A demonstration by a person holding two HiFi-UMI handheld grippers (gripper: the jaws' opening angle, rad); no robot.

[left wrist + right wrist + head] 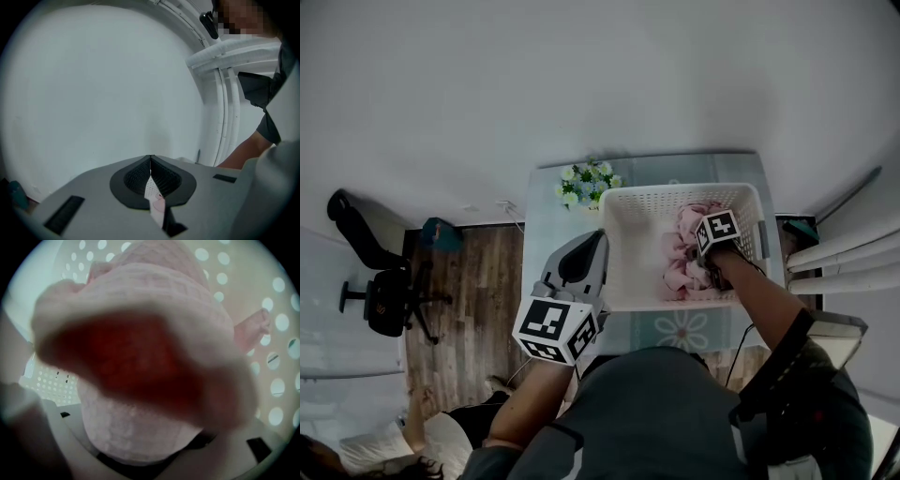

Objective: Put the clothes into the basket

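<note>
Basket (623, 202): white plastic, matt, walls punched through with round holes.
Clothes (140, 296): pink cloth, soft waffle-textured weave, fuzzy at the folds.
Left gripper (150, 157): grey plastic shell, smooth and matt; black ribbed lining at the jaws.
Marker cube (555, 328): matt white faces printed with black squares.
Floor (478, 272): brown wood planks with a faint sheen.
Table (553, 216): pale, smooth top.
Chair (384, 300): black, matt.
</note>
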